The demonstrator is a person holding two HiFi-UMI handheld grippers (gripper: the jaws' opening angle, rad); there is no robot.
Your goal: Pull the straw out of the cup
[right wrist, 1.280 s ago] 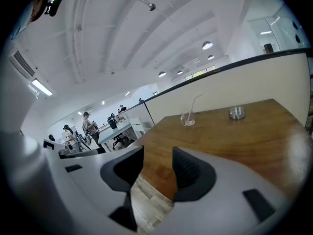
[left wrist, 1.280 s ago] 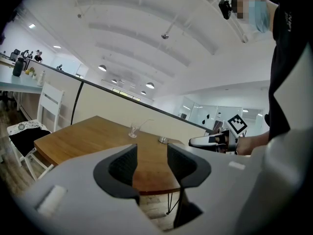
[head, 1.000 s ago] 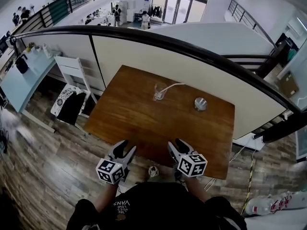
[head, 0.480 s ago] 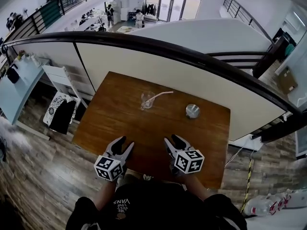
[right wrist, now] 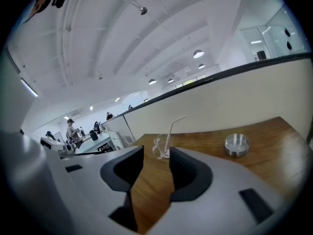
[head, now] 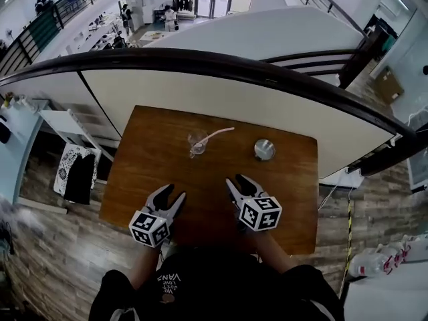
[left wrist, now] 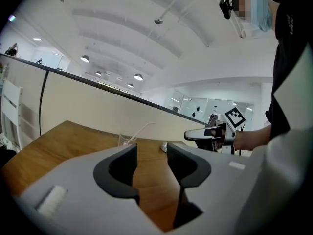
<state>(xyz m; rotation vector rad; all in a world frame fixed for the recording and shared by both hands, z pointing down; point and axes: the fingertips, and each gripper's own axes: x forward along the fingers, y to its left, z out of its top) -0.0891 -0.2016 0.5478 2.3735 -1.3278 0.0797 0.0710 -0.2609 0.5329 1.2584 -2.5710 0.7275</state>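
Since a second ago both have edged over the counter's (head: pixel 294 199) near edge, left claw (head: pixel 170 194) and right claw (head: pixel 237 180) parted and empty, while the straw (head: pixel 215 134) leans in the cup (head: pixel 196 144) well ahead, untouched.

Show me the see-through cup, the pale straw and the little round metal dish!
clear cup (head: pixel 196 145): head view, its side wall.
pale bent straw (head: pixel 217 134): head view, stem outside the cup.
small round metal dish (head: pixel 264 150): head view, its centre.

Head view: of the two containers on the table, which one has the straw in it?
The clear cup, left of the round metal dish; a pale straw leans out of it, the dish has none.
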